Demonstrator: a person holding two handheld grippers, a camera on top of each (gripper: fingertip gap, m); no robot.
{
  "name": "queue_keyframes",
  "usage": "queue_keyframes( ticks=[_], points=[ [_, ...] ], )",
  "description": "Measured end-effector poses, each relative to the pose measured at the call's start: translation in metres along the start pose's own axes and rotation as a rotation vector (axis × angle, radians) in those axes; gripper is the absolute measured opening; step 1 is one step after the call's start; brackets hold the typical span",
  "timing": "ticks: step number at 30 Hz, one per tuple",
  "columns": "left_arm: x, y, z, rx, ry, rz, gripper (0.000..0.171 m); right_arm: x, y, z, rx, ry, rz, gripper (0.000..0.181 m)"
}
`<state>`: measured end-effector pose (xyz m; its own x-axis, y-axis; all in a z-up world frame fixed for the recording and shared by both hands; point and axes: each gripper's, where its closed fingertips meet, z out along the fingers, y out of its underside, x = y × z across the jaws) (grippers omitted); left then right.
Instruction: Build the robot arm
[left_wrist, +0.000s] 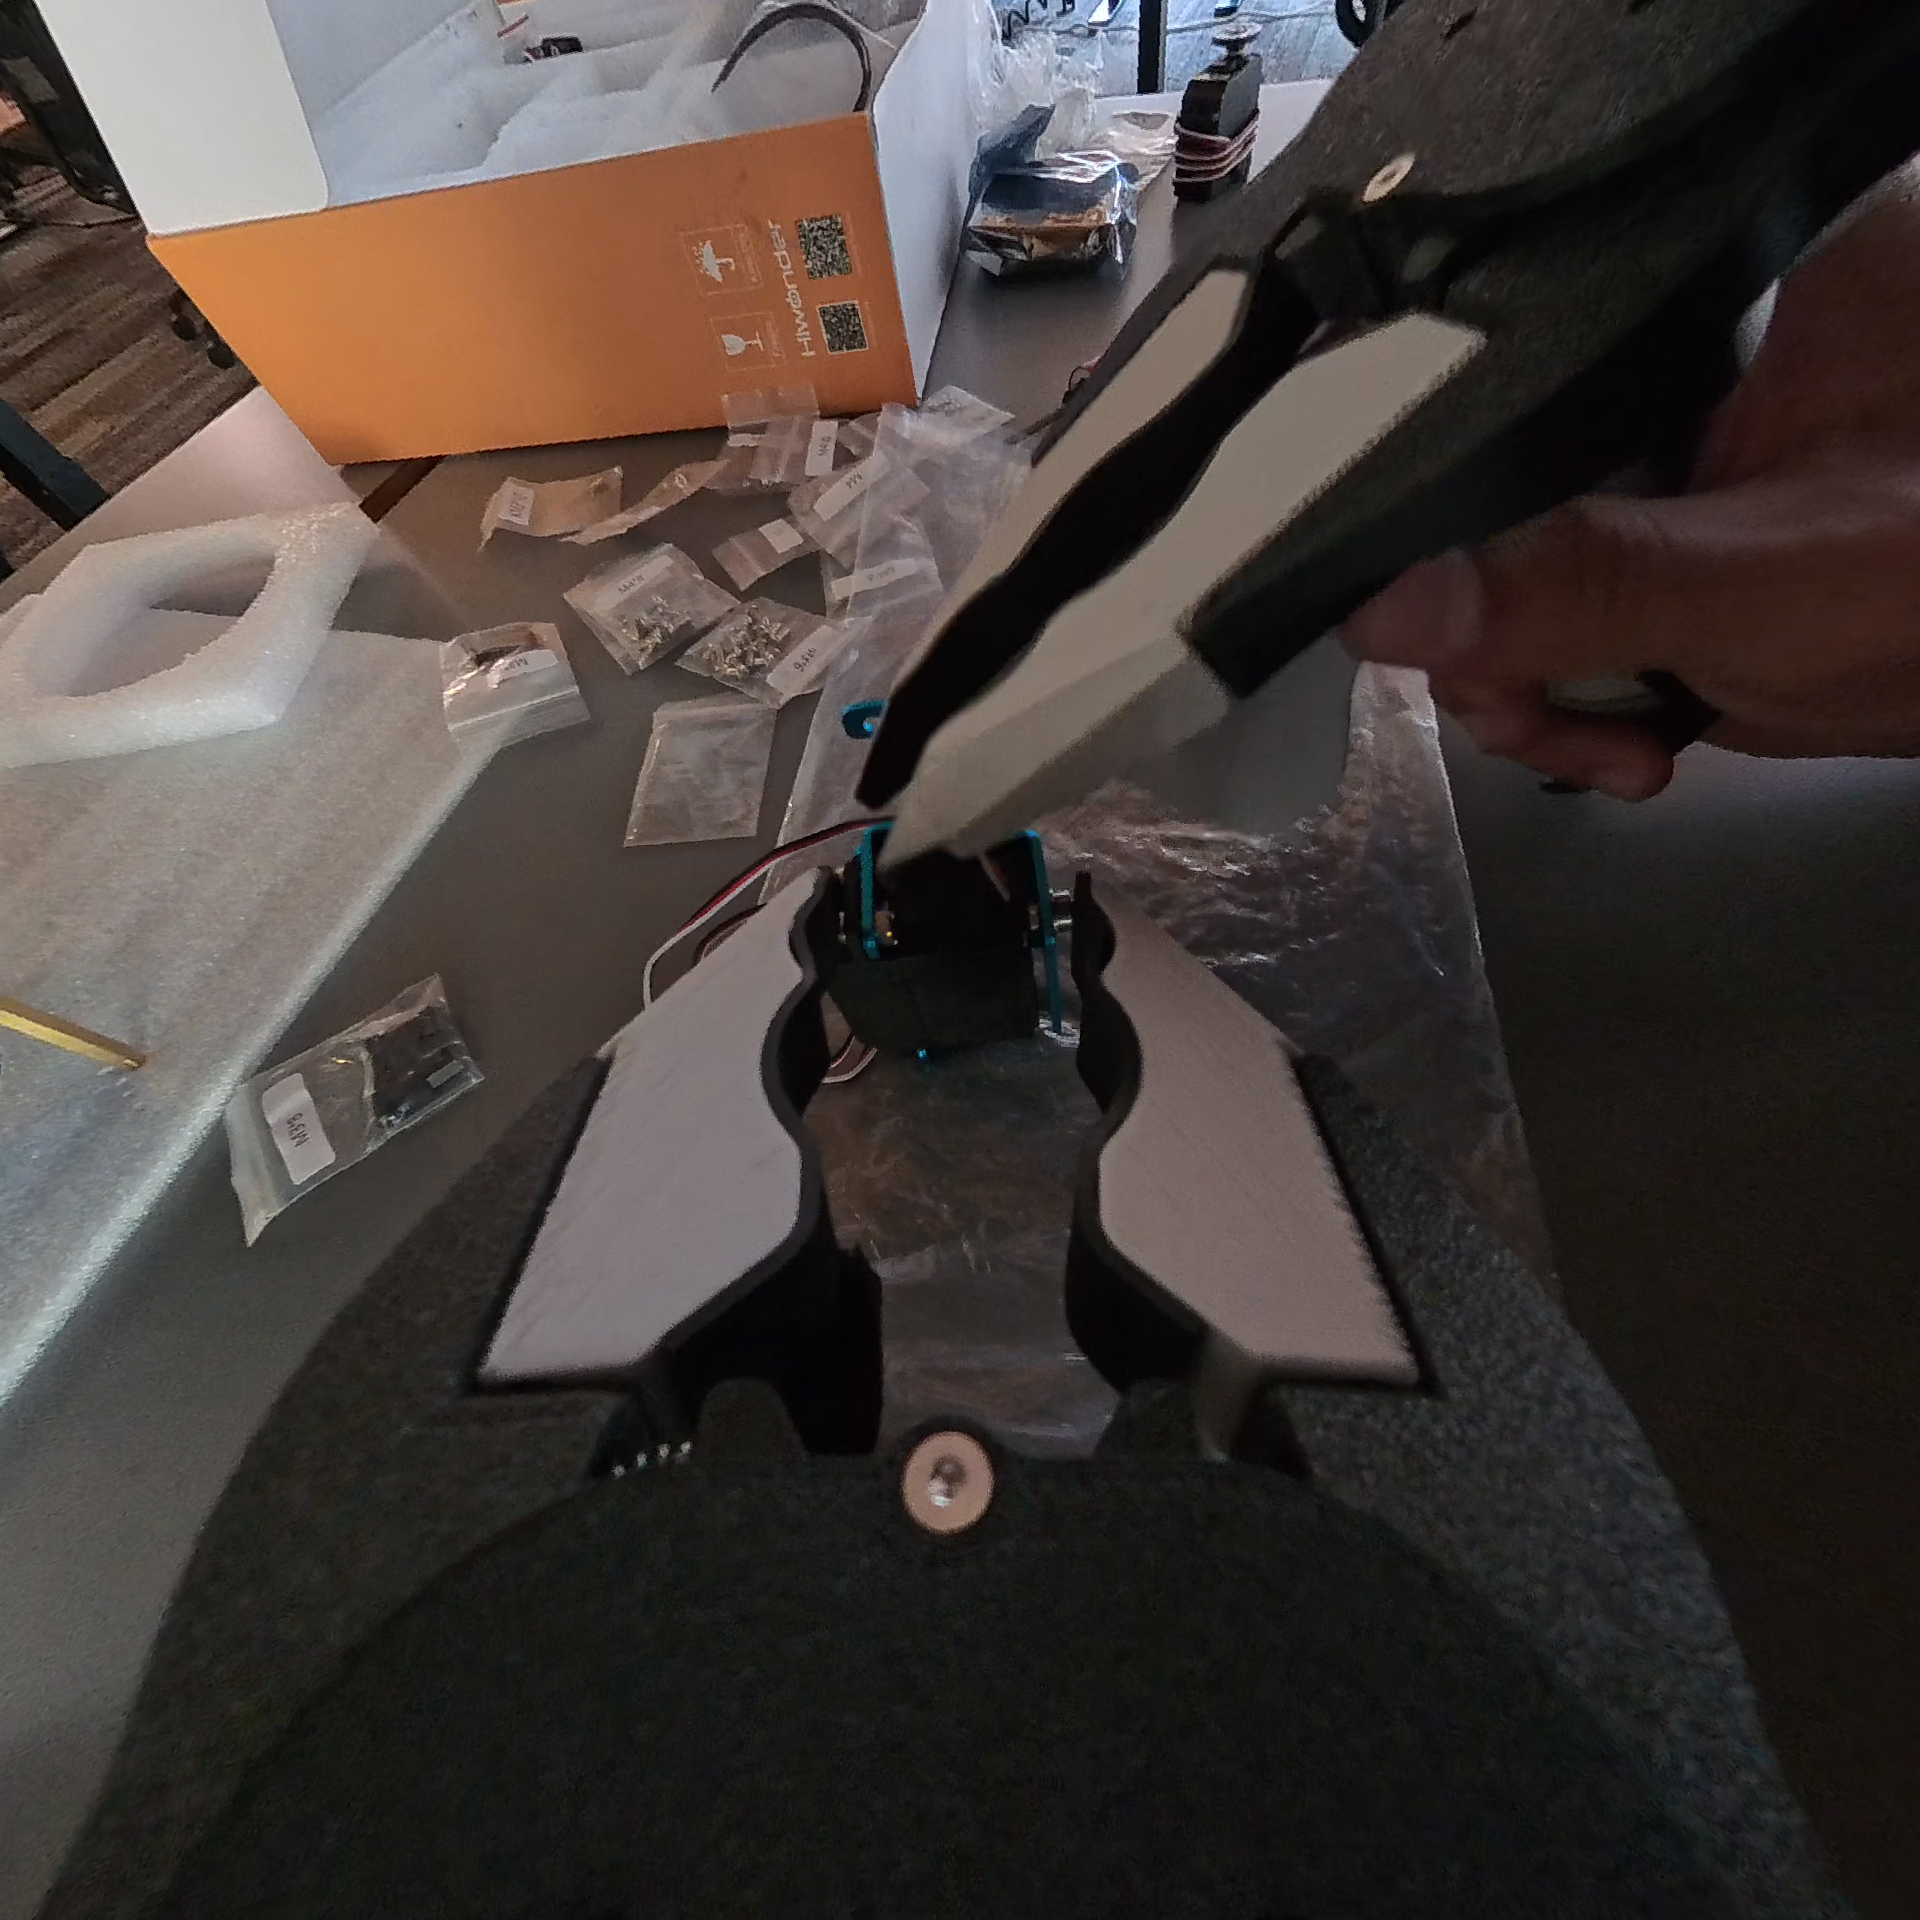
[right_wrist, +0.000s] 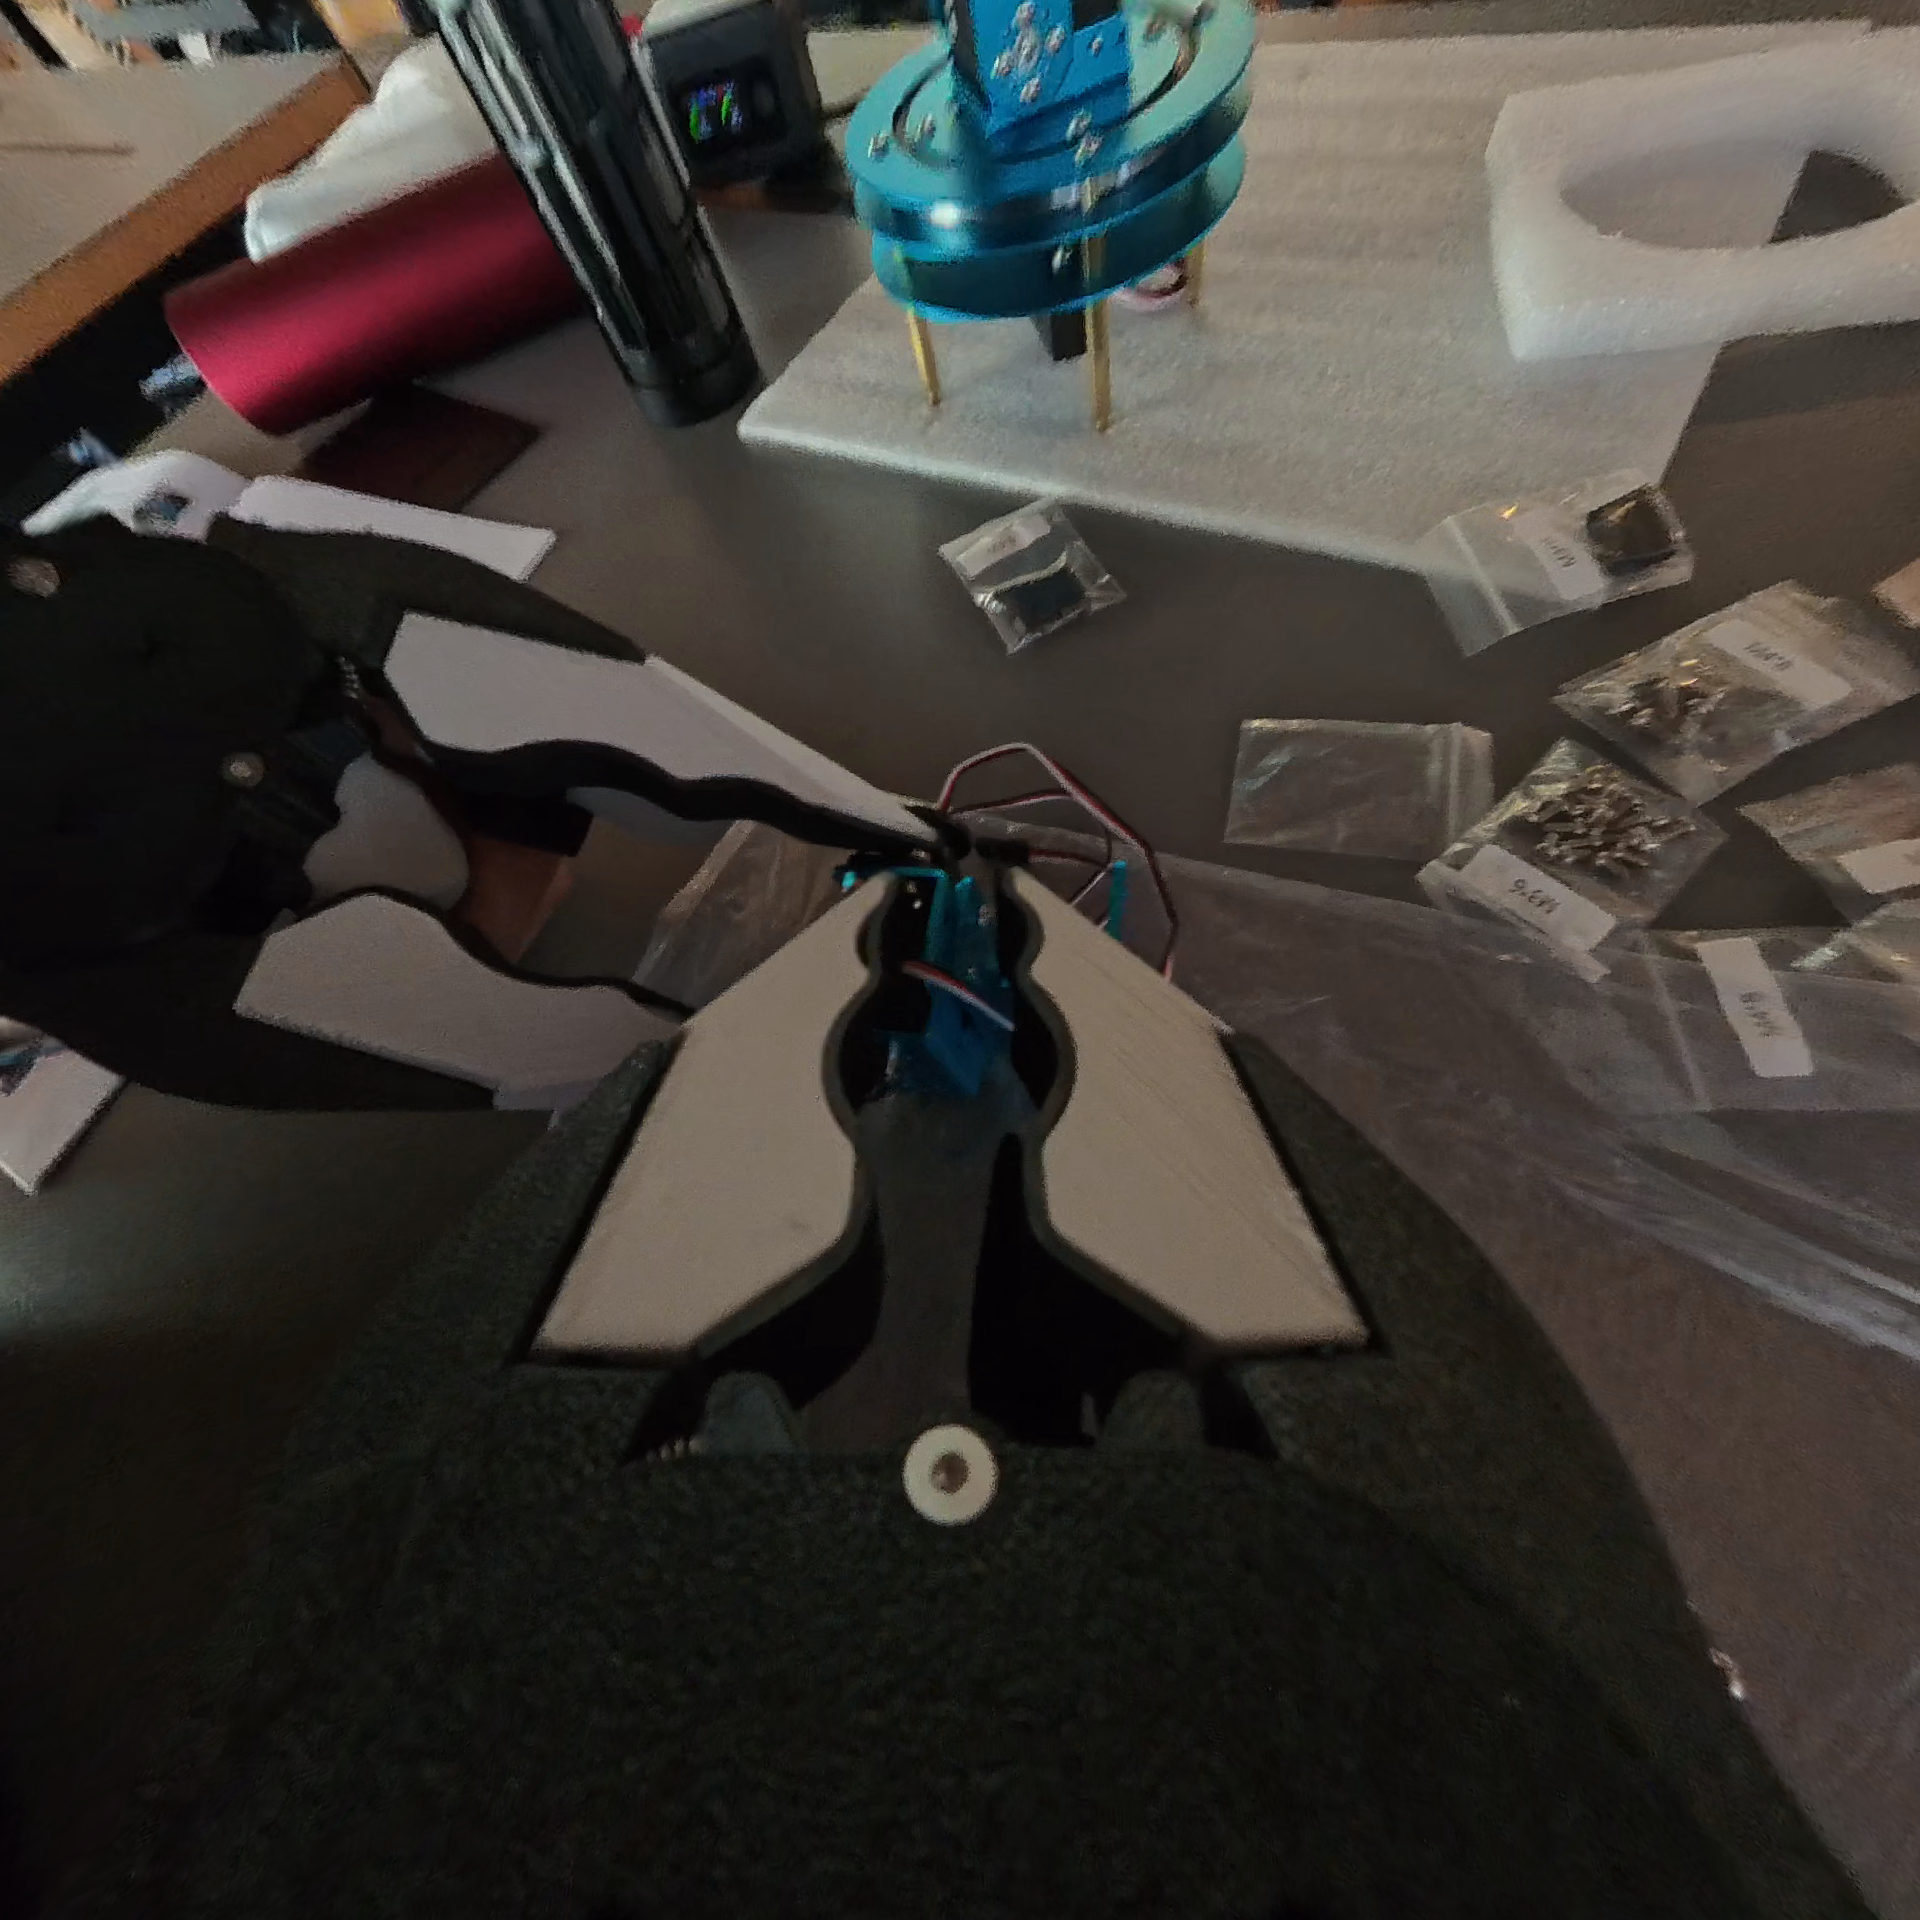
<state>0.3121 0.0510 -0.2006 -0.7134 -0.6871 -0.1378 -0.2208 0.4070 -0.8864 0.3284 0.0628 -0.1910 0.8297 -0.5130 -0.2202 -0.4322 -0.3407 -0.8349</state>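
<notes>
A black servo in a blue metal bracket sits just above a crinkled clear plastic sheet. My left gripper is shut on the servo's two sides. My right gripper comes in from the upper right, held by a hand, with its tips pinched on the bracket's top left edge. In the right wrist view my right gripper is shut on the blue bracket. The left gripper's upper finger reaches in from the left. Red, black and white wires loop out behind.
An open orange and white box stands at the back. Several small bags of screws lie scattered on the grey table. A white foam ring lies left. A blue round base on brass posts, a black cylinder and a red tube stand beyond. The grippers are tip to tip, or close to it. Left tips and right tips are each some 30 cm from the black cylinder.
</notes>
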Motion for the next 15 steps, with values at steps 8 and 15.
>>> queue_keyframes(
  ticks=[8, 15],
  points=[
    [0.000, 0.000, 0.000, 0.002, 0.002, -0.001, 0.044, -0.001, 0.005, 0.002, -0.026, 0.038, -0.080, 0.019],
    [0.000, -0.001, 0.000, 0.006, 0.007, -0.008, 0.043, 0.004, -0.013, -0.013, 0.063, 0.044, -0.056, 0.015]
  ],
)
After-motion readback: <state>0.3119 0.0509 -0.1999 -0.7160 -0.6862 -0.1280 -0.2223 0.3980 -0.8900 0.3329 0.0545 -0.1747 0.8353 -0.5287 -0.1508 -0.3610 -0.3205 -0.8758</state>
